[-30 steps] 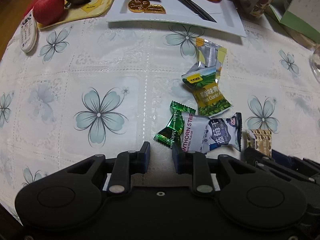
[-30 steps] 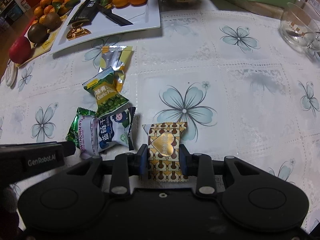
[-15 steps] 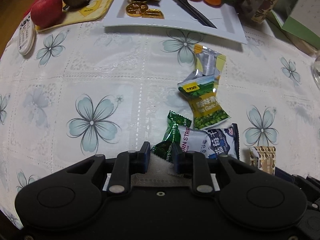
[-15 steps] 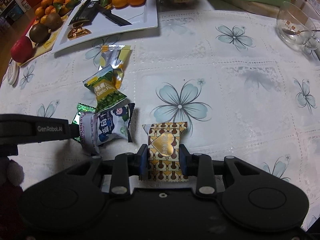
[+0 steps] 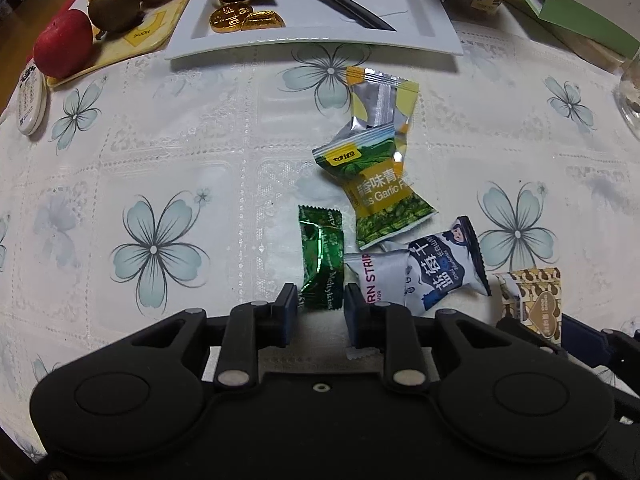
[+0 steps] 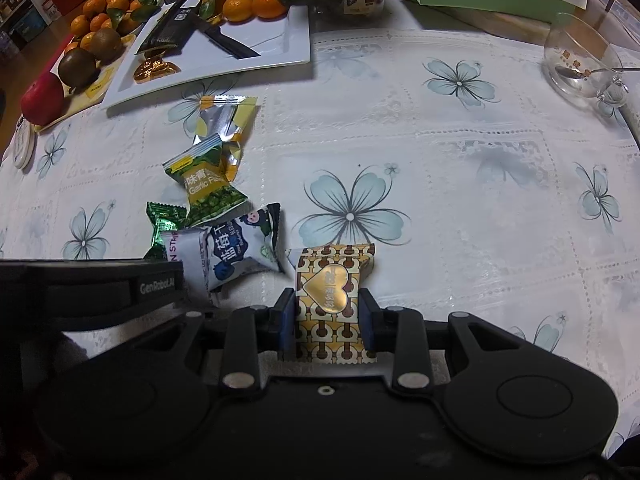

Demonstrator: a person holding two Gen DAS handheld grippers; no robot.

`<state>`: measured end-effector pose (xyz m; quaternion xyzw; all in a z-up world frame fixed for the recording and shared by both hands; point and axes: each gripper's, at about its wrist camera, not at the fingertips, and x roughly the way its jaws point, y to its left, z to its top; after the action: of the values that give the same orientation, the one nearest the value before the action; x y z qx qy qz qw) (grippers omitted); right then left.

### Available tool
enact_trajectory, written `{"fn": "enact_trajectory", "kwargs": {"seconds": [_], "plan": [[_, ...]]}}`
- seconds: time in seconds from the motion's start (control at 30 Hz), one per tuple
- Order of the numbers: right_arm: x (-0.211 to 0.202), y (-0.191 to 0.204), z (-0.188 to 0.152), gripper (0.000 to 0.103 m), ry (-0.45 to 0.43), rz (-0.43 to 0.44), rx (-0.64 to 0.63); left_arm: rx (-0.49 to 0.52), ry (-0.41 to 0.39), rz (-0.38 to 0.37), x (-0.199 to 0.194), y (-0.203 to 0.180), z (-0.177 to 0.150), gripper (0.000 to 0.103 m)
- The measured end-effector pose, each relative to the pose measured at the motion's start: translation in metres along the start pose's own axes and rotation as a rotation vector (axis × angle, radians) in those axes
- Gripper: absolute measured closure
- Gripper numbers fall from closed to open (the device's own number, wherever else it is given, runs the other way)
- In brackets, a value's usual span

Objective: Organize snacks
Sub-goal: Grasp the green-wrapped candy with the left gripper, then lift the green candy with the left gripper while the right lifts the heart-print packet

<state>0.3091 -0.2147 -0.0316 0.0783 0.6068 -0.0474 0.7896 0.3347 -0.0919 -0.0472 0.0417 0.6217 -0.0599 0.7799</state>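
Observation:
Several snack packets lie on the flowered tablecloth. My left gripper [image 5: 320, 304] has its jaws around the near end of a green foil candy [image 5: 322, 256]; I cannot tell if they press on it. Beside it lie a white hawthorn strip packet [image 5: 378, 280], a blue-and-white blueberry packet [image 5: 444, 268], a green garlic-pea packet [image 5: 380, 192] and a silver-yellow packet [image 5: 380, 98]. My right gripper [image 6: 327, 312] is shut on a gold-and-brown heart packet [image 6: 334, 300], also in the left wrist view [image 5: 534, 300].
A white rectangular plate [image 5: 436, 36] at the back holds gold coins, a black knife, a dark packet and tangerines. A yellow board [image 5: 152, 32] with kiwis and a red apple [image 5: 62, 48] stands back left. A glass bowl [image 6: 580, 64] with a spoon stands back right.
My left gripper has moved forward and left over the table, so the green candy now sits between its fingers. The right gripper still holds the heart packet in place.

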Motion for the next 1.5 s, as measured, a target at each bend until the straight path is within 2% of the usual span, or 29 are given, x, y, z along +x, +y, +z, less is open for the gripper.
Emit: {"fn": "enact_trajectory", "kwargs": {"seconds": [0.27,0.33,0.47,0.5,0.57,0.87,1.0,1.23,1.37,1.43,1.5], "plan": [[-0.001,-0.001,-0.001,0.069,-0.002,-0.001,0.003,0.0,-0.009,0.009,-0.001,-0.002,0.0,0.07],[-0.001,-0.001,0.0,0.069,-0.004,-0.001,0.002,-0.012,-0.01,-0.005,0.0,-0.001,0.001,0.077],[-0.003,-0.001,-0.001,0.069,-0.006,0.003,0.002,-0.039,-0.007,-0.023,-0.002,0.004,0.001,0.081],[-0.003,-0.002,0.0,0.069,-0.007,0.006,0.004,-0.043,-0.005,-0.024,-0.003,0.005,0.001,0.086],[-0.004,-0.004,0.0,0.069,-0.009,0.007,0.008,-0.056,-0.005,-0.039,-0.008,0.009,0.001,0.088],[-0.005,-0.016,0.0,0.069,0.004,0.019,0.054,-0.144,0.023,-0.108,-0.023,0.044,0.001,0.088],[-0.005,-0.015,0.0,0.069,0.002,0.016,0.054,-0.163,0.03,-0.108,-0.023,0.052,0.003,0.088],[-0.004,-0.012,0.0,0.069,0.006,0.023,0.057,-0.213,0.015,-0.098,-0.014,0.061,0.012,0.082],[-0.006,-0.012,-0.001,0.069,0.006,0.028,0.057,-0.198,0.003,-0.104,-0.009,0.053,0.015,0.079],[-0.007,-0.012,-0.001,0.069,0.006,0.036,0.059,-0.164,-0.003,-0.088,-0.007,0.045,0.016,0.067],[-0.009,-0.011,-0.002,0.069,0.002,0.038,0.056,-0.142,-0.018,-0.045,-0.006,0.038,0.016,0.065]]}}
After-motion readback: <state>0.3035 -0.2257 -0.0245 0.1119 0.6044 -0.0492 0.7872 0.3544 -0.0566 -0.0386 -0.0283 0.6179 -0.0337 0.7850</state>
